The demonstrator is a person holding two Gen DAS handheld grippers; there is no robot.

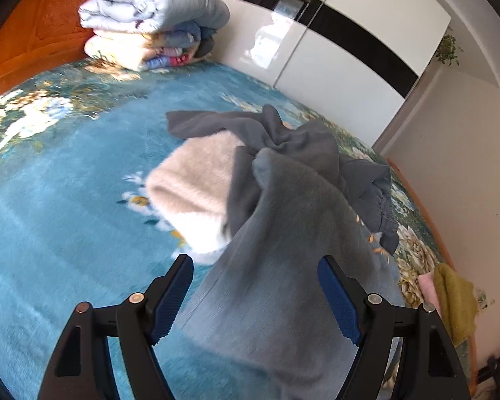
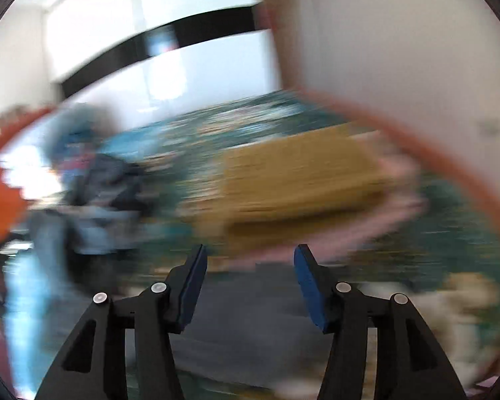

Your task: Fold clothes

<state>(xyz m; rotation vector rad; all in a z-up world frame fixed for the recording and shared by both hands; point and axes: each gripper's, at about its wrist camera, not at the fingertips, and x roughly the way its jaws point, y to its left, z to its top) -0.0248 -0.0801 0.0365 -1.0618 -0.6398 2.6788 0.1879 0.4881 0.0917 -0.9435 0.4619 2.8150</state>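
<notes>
Hovering both tools over the bed [image 1: 50, 233]

My left tool [image 1: 255, 260] stands spread around the grey garment [image 1: 283, 250], pads not pressing; my right tool [image 2: 250, 253], blurred, gapes apart over dark cloth, yellow fold [image 2: 300, 173] at 12 o'clock.

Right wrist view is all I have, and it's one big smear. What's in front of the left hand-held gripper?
Observer: The left hand-held gripper is open, and a grey garment runs between its fingers without the pads pressing on it.
Operator: Is that garment on its own?
Observer: No. It is draped over a cream fluffy garment, and a darker grey garment is bunched up just behind.
Operator: Is anything already folded further back?
Observer: Yes. At the far end of the bed, a folded pale blue quilt sits on top of a folded flowered blanket.
</notes>
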